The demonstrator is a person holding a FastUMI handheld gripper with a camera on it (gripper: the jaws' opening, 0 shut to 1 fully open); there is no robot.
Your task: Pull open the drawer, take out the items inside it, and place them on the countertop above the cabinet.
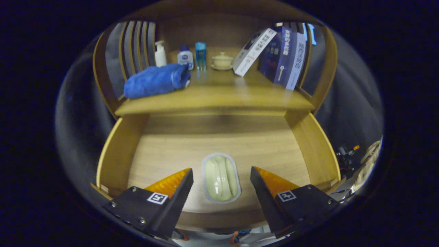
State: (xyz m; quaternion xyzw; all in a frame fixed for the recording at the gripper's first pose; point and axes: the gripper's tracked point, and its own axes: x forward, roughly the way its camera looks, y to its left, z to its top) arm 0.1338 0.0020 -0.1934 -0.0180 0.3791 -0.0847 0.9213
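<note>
Drawer (118, 161) stands pulled open, and a pale green soap dish (221, 178) lies near its front edge, between the wide-spread, empty jaws of the gripper (221, 180). Taking-out is the step in hand; next they must descend and close on it. Beyond, the counter (219, 97) carries a blue towel (156, 80), bottles and books.

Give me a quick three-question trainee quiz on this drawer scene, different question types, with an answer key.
1. True or false: the drawer is already pulled open.
2. Which item lies inside the drawer? A) blue towel B) pale green pack C) books
3. Fill in: the hand-held gripper is ____, its fingers either side of the pack without touching it.

Key: 1 true; 2 B; 3 open
</note>
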